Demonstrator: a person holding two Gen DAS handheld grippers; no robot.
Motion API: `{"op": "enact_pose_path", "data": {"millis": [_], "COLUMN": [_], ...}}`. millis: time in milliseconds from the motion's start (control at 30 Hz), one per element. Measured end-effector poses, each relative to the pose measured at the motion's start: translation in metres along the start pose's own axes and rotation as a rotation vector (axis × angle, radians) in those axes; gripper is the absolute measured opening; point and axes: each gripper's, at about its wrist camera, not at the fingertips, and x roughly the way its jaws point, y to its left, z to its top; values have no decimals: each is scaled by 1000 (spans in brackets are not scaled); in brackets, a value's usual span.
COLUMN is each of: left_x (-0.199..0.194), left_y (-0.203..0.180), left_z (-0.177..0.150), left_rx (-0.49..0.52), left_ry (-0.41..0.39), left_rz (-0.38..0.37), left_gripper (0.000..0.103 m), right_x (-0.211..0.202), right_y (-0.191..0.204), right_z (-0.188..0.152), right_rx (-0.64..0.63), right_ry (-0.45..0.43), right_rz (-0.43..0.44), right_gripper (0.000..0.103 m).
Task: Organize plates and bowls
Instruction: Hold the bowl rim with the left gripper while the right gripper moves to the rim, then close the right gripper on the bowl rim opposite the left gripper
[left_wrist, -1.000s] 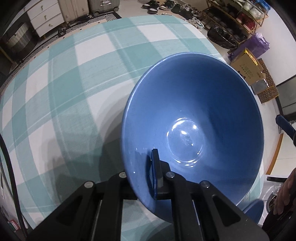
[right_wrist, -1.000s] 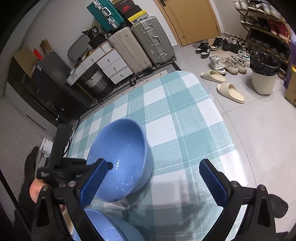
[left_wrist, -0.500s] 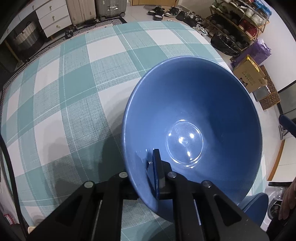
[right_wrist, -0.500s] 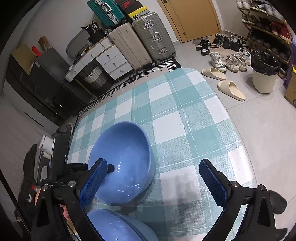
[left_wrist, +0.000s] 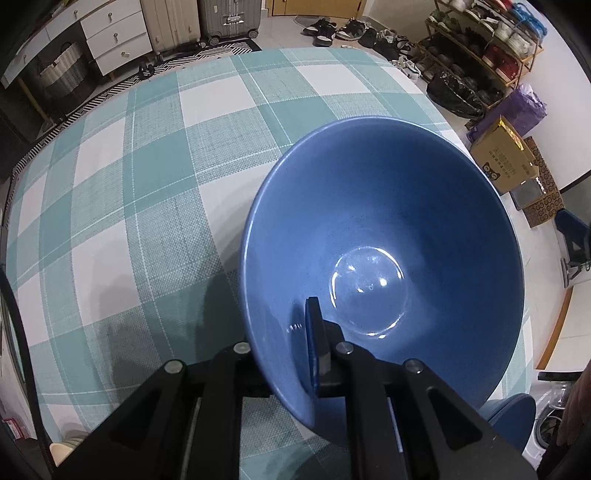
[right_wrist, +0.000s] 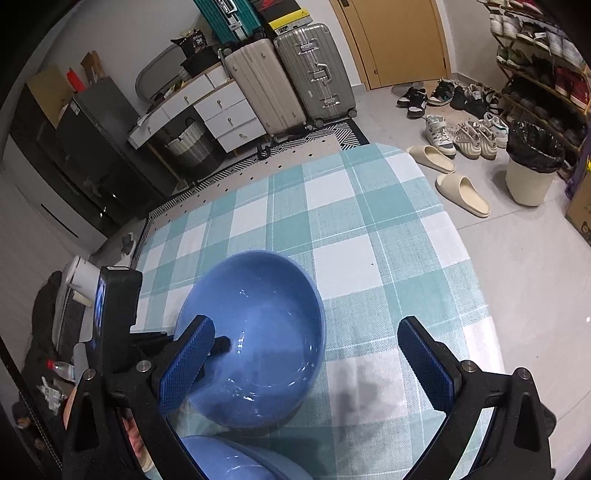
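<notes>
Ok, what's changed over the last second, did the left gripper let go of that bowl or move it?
No release: the left gripper is still clamped on the near rim of the glossy blue ceramic bowl. Bowl and gripper have tilted slightly, so more of the teal-and-white checked tablecloth shows beyond. The right gripper has pulled back a little and stays wide open, empty. A second blue bowl remains below it.
</notes>
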Motion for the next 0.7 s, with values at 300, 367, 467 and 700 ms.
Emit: {"op": "enact_pose_path", "data": {"millis": [300, 367, 467, 700], "left_x": [-8, -9, -10, -7], "left_y": [-3, -3, -4, -6], "left_z": [-3, -3, -4, -6], "left_rx": [8, 8, 7, 1], "left_ry": [-33, -37, -35, -28], "left_rz": [-4, -10, -14, -35], "left_gripper": [42, 42, 42, 42], "right_x": [30, 38, 47, 66], "right_y": [0, -2, -5, -8], "right_z": [5, 5, 5, 2], "right_rx": [-28, -29, -22, -38], "right_ry": [71, 94, 120, 182], "right_rz": [-39, -39, -40, -47], "right_gripper": [101, 101, 101, 101]}}
